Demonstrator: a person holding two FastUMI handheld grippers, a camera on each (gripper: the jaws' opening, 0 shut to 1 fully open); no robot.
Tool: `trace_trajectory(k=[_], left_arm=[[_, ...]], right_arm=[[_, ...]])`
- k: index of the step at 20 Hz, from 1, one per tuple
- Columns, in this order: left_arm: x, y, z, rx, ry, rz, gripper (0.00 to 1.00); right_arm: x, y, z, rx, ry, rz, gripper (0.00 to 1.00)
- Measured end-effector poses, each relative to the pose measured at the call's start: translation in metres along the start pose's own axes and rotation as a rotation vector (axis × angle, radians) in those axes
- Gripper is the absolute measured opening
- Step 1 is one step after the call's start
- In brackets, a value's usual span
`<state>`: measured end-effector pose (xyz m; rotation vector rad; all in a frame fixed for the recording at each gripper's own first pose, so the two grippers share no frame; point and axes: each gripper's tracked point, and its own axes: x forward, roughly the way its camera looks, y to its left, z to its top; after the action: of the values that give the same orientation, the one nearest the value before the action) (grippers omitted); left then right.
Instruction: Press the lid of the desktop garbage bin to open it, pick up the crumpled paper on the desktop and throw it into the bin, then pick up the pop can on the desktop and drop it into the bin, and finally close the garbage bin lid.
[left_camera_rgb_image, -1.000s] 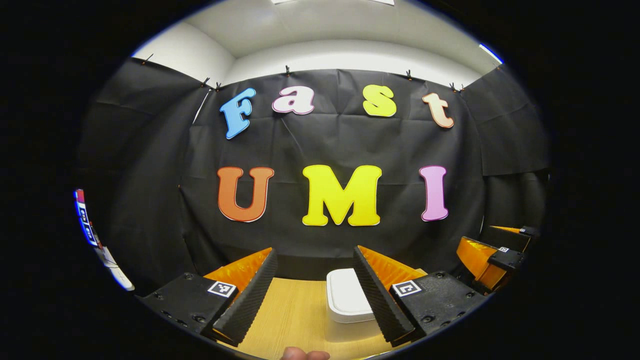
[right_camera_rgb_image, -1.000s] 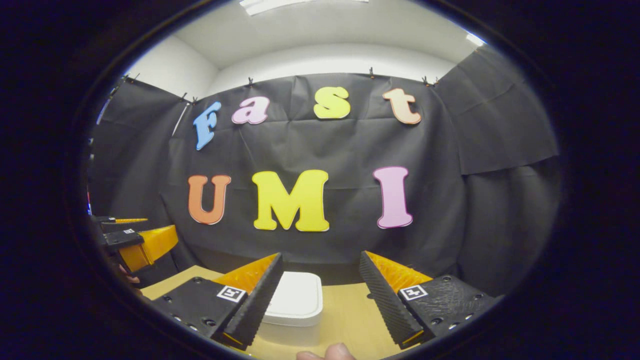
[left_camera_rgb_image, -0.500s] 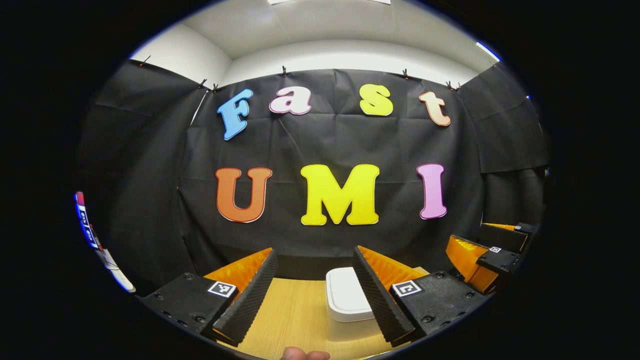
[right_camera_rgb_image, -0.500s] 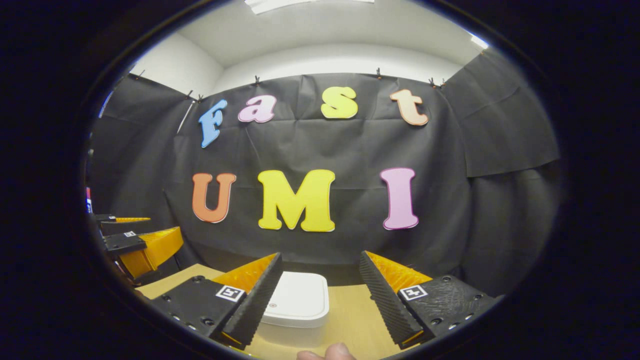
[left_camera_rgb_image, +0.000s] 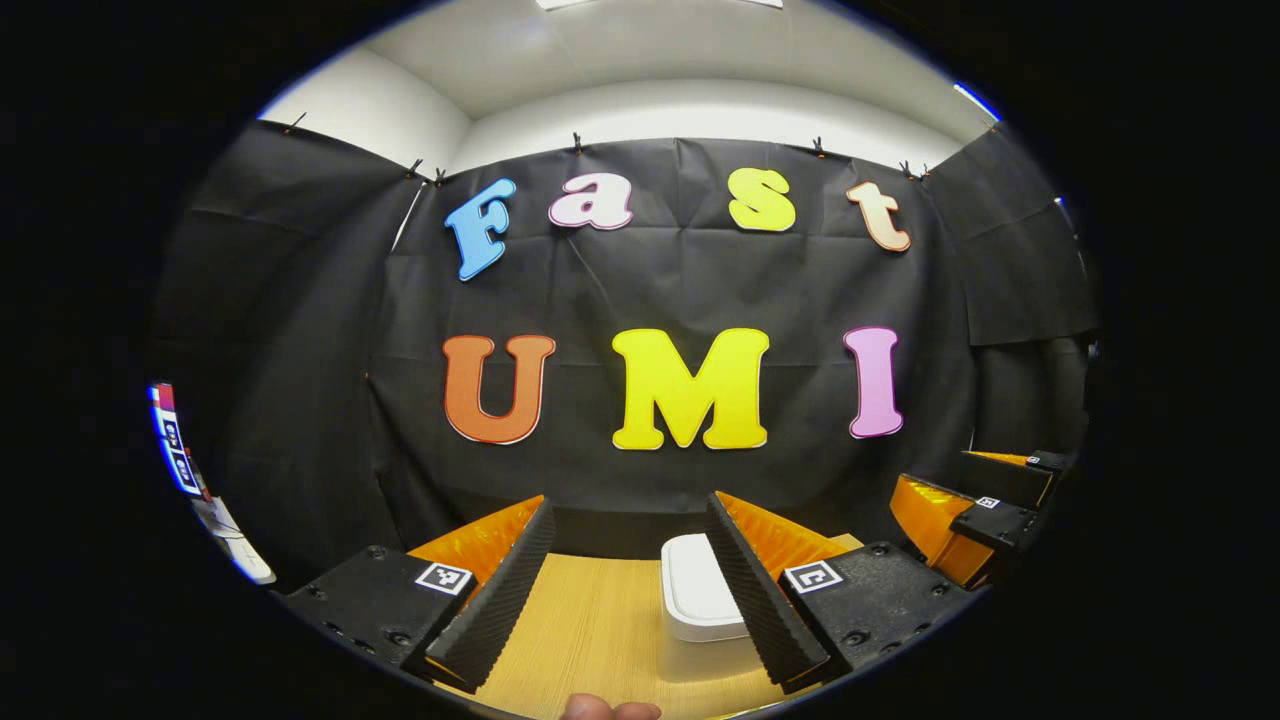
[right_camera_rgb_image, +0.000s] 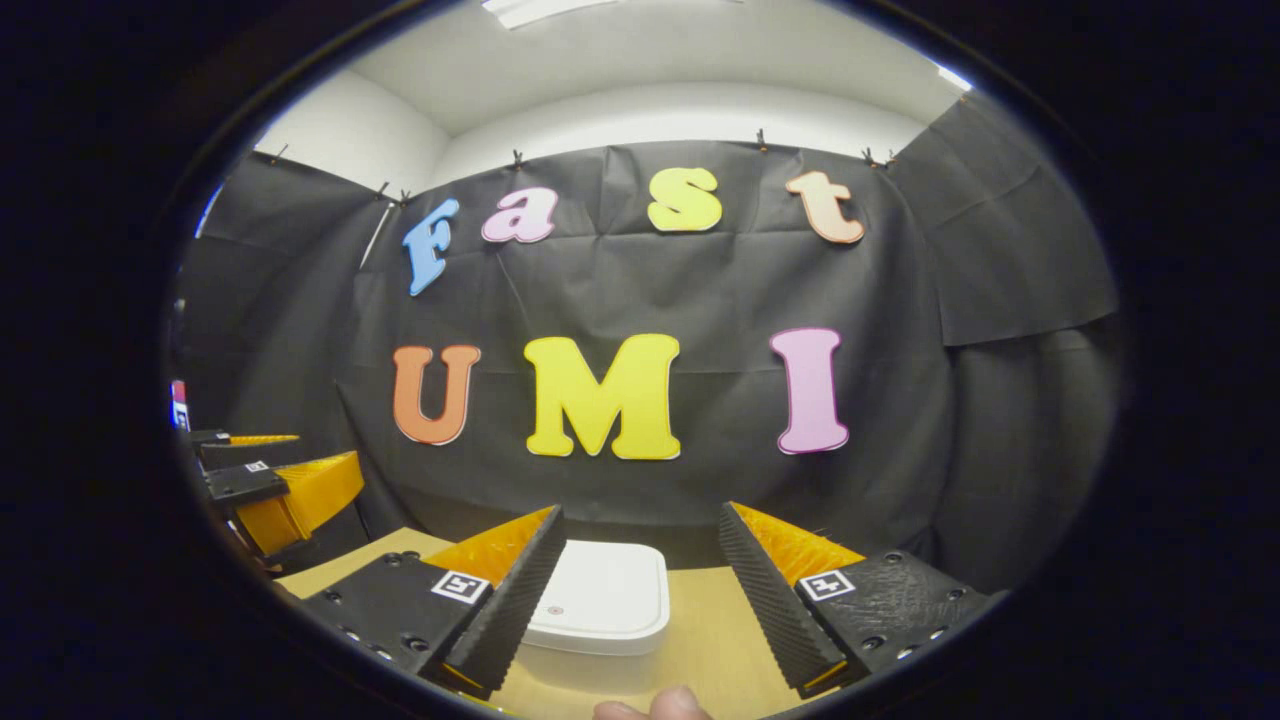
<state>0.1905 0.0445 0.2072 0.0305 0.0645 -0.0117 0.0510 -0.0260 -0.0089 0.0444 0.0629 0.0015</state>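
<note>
Left gripper view: the left gripper (left_camera_rgb_image: 628, 585) is held level above the light wooden table (left_camera_rgb_image: 590, 630), fingers spread, empty; the white square plastic bin with closed lid (left_camera_rgb_image: 695, 610) sits just ahead, partly behind its right-hand finger. The right gripper (left_camera_rgb_image: 975, 515) hovers right of the bin

Right gripper view: the right gripper (right_camera_rgb_image: 640, 590) is level, fingers apart, gripping nothing; the bin (right_camera_rgb_image: 600, 605) stands ahead, nearer its left-hand finger. The left gripper (right_camera_rgb_image: 270, 490) hangs left of the bin

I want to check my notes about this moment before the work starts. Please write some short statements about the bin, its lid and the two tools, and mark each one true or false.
1. The lid of the white bin is closed. True.
2. The right tool is shut on the bin. False: its fingers stand wide apart and hold nothing.
3. The bin stands on a wooden desktop. True.
4. The left tool holds crumpled paper. False: it is open and holds nothing.
5. In the right gripper view, the left tool shows at the left edge. True.
</note>
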Motion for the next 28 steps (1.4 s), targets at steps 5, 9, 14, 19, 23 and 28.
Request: trace_trajectory(k=[5,9,14,19,23,28], left_arm=[[-0.002,0.002,0.001,0.005,-0.003,0.013,0.97],[-0.003,0.005,0.000,0.006,-0.004,0.026,0.97],[-0.003,0.008,0.001,0.003,-0.004,0.033,0.97],[-0.005,0.011,-0.001,0.010,0.000,0.040,0.97],[-0.006,0.018,0.000,0.017,0.000,0.056,0.97],[-0.008,0.023,0.002,0.030,0.003,0.072,0.97]], right_arm=[[0.001,0.005,0.001,0.001,0.000,0.019,0.96],[0.003,0.004,-0.002,0.000,0.007,0.023,0.96],[0.004,0.001,-0.010,0.008,0.034,0.015,0.96],[0.005,0.007,-0.007,0.007,0.026,0.025,0.96],[0.008,0.016,-0.011,0.015,0.037,0.046,0.96],[0.009,0.024,-0.013,0.026,0.042,0.070,0.96]])
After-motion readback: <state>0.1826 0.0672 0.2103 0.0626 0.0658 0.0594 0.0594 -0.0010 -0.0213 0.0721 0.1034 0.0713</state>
